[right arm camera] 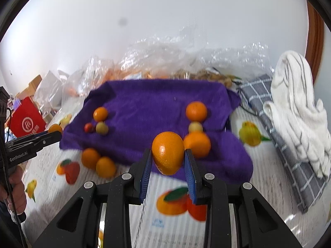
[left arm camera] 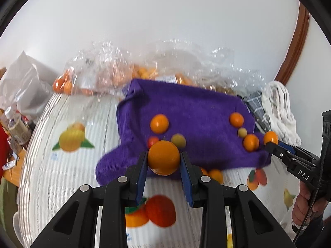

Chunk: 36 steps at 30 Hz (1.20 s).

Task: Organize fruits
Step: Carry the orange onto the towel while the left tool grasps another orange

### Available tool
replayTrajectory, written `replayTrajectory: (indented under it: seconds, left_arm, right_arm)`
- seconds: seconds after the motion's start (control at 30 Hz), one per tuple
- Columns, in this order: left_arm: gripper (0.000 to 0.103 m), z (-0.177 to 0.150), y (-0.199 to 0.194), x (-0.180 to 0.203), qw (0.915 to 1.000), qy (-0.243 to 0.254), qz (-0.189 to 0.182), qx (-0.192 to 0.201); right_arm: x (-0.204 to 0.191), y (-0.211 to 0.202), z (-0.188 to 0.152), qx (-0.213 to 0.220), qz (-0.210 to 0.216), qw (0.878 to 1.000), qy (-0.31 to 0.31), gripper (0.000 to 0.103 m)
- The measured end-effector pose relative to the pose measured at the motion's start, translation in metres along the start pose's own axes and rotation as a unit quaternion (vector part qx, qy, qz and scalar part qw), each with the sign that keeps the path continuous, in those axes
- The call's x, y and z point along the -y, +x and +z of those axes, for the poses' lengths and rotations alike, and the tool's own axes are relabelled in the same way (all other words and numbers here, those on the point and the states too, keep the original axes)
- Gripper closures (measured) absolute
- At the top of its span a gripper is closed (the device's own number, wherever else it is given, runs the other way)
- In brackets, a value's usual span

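A purple cloth (left arm camera: 186, 111) (right arm camera: 157, 103) lies on the table with small fruits in two groups. My left gripper (left arm camera: 163, 162) is shut on an orange fruit (left arm camera: 163, 157) above the cloth's near left edge, by an orange (left arm camera: 159, 123), a red fruit (left arm camera: 153, 141) and a greenish fruit (left arm camera: 178, 140). My right gripper (right arm camera: 168, 157) is shut on an orange (right arm camera: 168, 153) above the cloth's near edge, beside an orange (right arm camera: 197, 144), a yellowish fruit (right arm camera: 195, 127) and another orange (right arm camera: 196, 111). Two oranges (right arm camera: 98, 163) lie off the cloth in front.
Clear plastic bags (left arm camera: 115, 70) of oranges stand behind the cloth. A grey checked cloth (right arm camera: 289, 155) and white towel (right arm camera: 298, 113) lie at the right. A red box (right arm camera: 26, 122) and clutter sit at the left. The tablecloth (right arm camera: 144, 217) has fruit prints.
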<state>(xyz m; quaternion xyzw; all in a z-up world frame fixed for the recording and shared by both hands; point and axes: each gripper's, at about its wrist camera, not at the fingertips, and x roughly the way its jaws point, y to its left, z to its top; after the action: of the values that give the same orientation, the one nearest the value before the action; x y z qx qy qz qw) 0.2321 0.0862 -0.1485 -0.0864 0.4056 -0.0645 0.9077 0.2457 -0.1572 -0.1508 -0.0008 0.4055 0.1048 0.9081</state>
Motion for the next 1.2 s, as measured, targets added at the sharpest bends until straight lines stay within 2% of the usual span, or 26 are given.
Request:
replayTrajectory:
  seconds: [0.2,0.47,0.73,0.93,1.03,1.2]
  left_arm:
    - [0.074,0.02,0.004,-0.003,0.9998,-0.015,-0.007,0.01]
    - [0.074,0.038,0.019,-0.004,0.9997,-0.017,-0.011,0.014]
    - [0.074,0.045,0.027,-0.038,0.9985,-0.052,-0.016,0.007]
    - [0.074,0.054,0.044,-0.027,0.9982,-0.052,-0.03,-0.001]
    - [0.074,0.058,0.057,-0.013,0.9982,-0.045,-0.037,-0.01]
    - [0.074,0.056,0.081,0.003,0.9975,-0.035,-0.051,-0.035]
  right_arm:
    - [0.006,0.006,0.021,0.017,0.001,1.0,0.013,0.072]
    - [0.012,0.024,0.035,0.018,0.002,1.0,0.019,0.072]
    - [0.027,0.035,0.046,0.025,-0.005,0.999,0.023,0.072]
    - [0.023,0.065,0.046,-0.002,0.006,1.0,0.012,0.072]
    - [0.015,0.082,0.042,-0.029,0.03,0.999,0.01,0.072]
    - [-0.013,0.096,0.026,-0.056,0.031,0.996,-0.057,0.072]
